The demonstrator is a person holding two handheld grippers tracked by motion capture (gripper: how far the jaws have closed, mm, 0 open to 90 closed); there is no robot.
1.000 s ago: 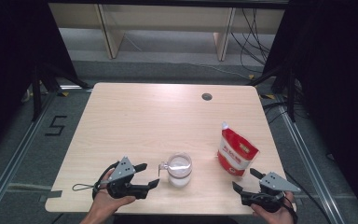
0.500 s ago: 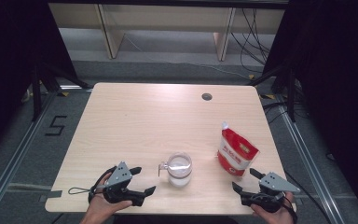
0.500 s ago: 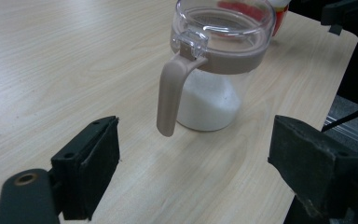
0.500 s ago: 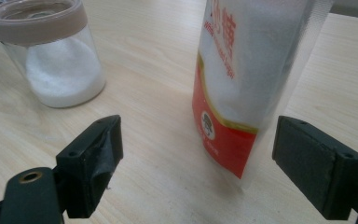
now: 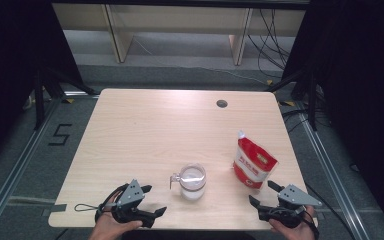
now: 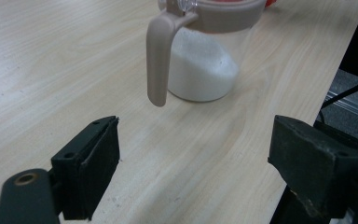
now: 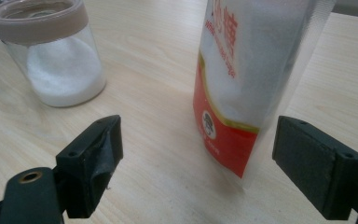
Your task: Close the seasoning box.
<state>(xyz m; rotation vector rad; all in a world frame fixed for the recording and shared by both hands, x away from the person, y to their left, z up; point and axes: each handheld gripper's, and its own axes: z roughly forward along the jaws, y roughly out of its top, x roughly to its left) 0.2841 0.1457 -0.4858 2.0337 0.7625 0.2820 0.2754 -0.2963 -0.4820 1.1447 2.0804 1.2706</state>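
Note:
A clear glass jar [image 5: 192, 181] with a beige lid ring and handle [image 6: 157, 60] holds white granules and stands near the table's front edge. A red and white pouch [image 5: 252, 162] stands upright to its right. My left gripper [image 5: 155, 199] lies low at the front left, pointing at the jar; its jaws have just been opening and stand open with nothing between them. In the left gripper view the jar [image 6: 200, 60] sits a little ahead of the jaws. My right gripper [image 5: 262, 192] is open just in front of the pouch [image 7: 242, 70], apart from it, with the jar [image 7: 58, 56] off to its left.
The wooden table [image 5: 145, 130] has a dark cable hole [image 5: 222, 103] at the back right. Both hands rest at the table's front edge. Shelving and cables lie on the floor beyond the table.
My left gripper has drawn back from the jar toward the front left edge, and its jaws stand wider. The right gripper, jar and pouch have not moved.

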